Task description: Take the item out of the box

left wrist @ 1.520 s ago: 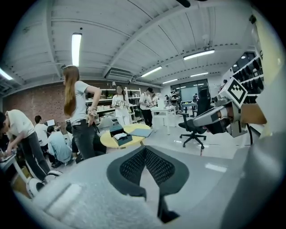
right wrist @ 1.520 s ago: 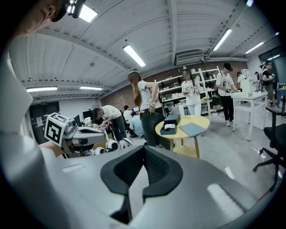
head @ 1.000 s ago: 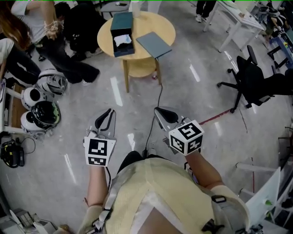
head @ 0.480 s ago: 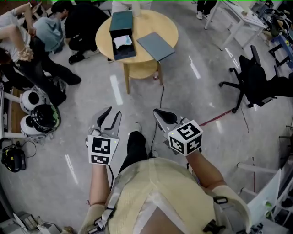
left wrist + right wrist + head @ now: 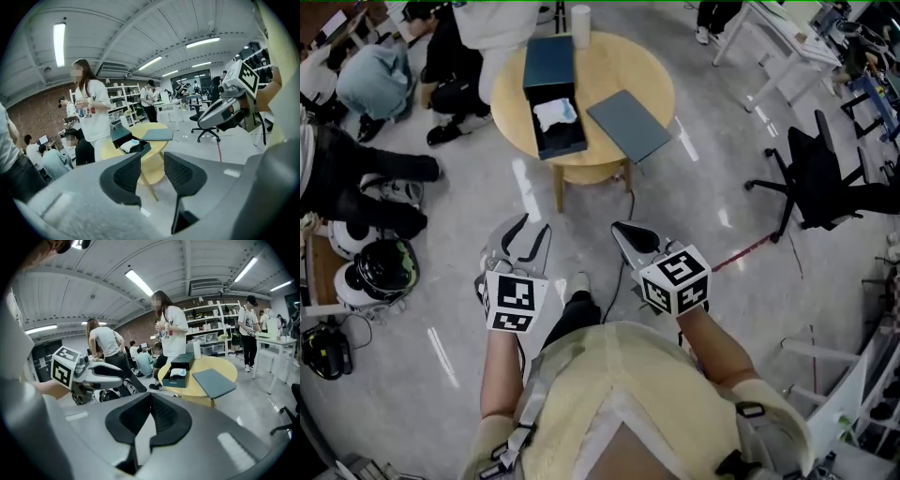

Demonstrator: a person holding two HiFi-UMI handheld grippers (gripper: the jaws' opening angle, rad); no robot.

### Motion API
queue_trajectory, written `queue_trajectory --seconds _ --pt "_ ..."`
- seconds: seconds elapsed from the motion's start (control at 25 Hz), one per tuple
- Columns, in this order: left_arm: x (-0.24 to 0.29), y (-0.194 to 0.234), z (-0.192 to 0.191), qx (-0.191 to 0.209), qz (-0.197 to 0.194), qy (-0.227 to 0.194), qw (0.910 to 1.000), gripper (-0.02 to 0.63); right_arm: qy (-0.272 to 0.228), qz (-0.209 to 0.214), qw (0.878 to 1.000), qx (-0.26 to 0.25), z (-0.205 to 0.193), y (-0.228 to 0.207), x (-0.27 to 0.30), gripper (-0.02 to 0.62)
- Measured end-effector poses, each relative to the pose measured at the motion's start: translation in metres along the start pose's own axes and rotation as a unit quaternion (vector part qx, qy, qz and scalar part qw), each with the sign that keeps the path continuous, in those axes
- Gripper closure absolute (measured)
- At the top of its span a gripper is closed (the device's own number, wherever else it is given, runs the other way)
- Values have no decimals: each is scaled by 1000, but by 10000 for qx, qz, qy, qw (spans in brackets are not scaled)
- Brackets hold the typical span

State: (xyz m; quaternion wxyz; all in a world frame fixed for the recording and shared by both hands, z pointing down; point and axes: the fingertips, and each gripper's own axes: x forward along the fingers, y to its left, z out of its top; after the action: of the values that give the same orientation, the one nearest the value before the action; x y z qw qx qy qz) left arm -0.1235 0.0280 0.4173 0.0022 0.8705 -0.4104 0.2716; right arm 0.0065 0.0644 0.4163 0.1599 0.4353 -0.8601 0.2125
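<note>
A dark teal box (image 5: 549, 84) stands open on a round wooden table (image 5: 628, 66), well ahead of both grippers. A white item (image 5: 555, 114) lies in its lower half, and a flat dark lid (image 5: 628, 125) rests beside it on the right. My left gripper (image 5: 525, 246) hangs over the floor, its jaws opening with nothing between them. My right gripper (image 5: 630, 239) is shut and empty, level with the left one. The left gripper view shows the box (image 5: 129, 143) far beyond the gripper (image 5: 152, 161). The right gripper view shows the box (image 5: 177, 371) far past the gripper (image 5: 150, 401).
A white cup (image 5: 581, 23) stands at the table's far edge. People crouch and stand left of and behind the table. Helmets (image 5: 375, 272) lie on the floor at left. A black office chair (image 5: 811, 169) is at right, and a cable (image 5: 623, 225) runs across the floor.
The left gripper's jaws have spread apart. The table and box have come nearer in the head view. The people at the left have shifted.
</note>
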Motion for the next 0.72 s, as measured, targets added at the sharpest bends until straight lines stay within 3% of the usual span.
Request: queue_trajectory --seconds 0.4,0.72 --pt "61 77 2 670 -301 150 9972 435 121 -250 9996 83 40 -22 81 591" --pt "106 92 1 1112 -468 415 9918 413 248 -317 9991 149 46 -50 107 591"
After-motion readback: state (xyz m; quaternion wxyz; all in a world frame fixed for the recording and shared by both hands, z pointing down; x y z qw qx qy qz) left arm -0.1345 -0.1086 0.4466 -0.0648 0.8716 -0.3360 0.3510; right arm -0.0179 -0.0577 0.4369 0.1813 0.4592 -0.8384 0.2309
